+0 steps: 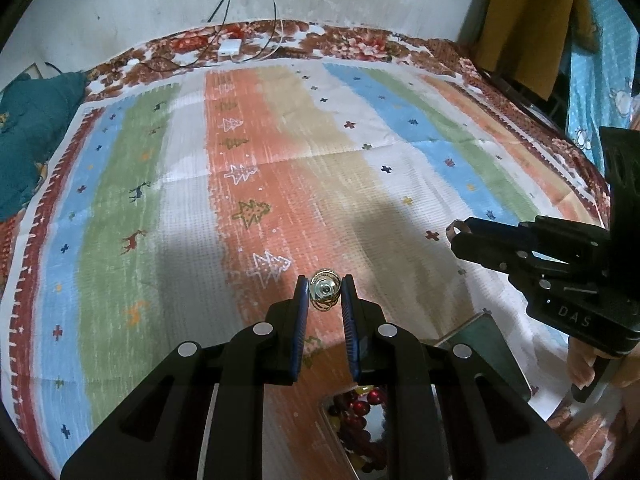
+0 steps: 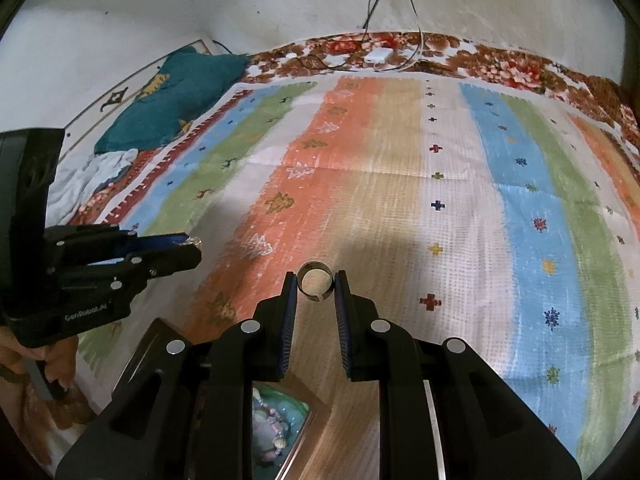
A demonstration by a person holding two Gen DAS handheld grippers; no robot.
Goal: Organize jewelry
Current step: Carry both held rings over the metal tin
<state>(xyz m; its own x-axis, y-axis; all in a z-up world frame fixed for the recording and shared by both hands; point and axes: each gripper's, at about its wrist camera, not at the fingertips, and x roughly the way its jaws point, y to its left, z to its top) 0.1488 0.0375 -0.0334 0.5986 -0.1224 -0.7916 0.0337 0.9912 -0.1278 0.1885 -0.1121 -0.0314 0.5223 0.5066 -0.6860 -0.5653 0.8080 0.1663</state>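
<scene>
My left gripper (image 1: 325,289) is shut on a gold ornate ring (image 1: 325,290) and holds it above the striped bedspread (image 1: 280,152). My right gripper (image 2: 316,284) is shut on a plain silver open band ring (image 2: 316,283), also held above the bedspread. Below both grippers lies an open jewelry box: a compartment with red and yellow beads (image 1: 362,412) shows in the left wrist view, and a compartment with pale pastel beads (image 2: 276,424) in the right wrist view. Each gripper shows in the other's view: the right one (image 1: 456,229), the left one (image 2: 196,242).
A teal pillow (image 2: 172,96) lies at the far left of the bed. A white charger with cables (image 1: 230,46) lies at the bed's far edge by the wall. A mustard cloth (image 1: 532,20) hangs at the right.
</scene>
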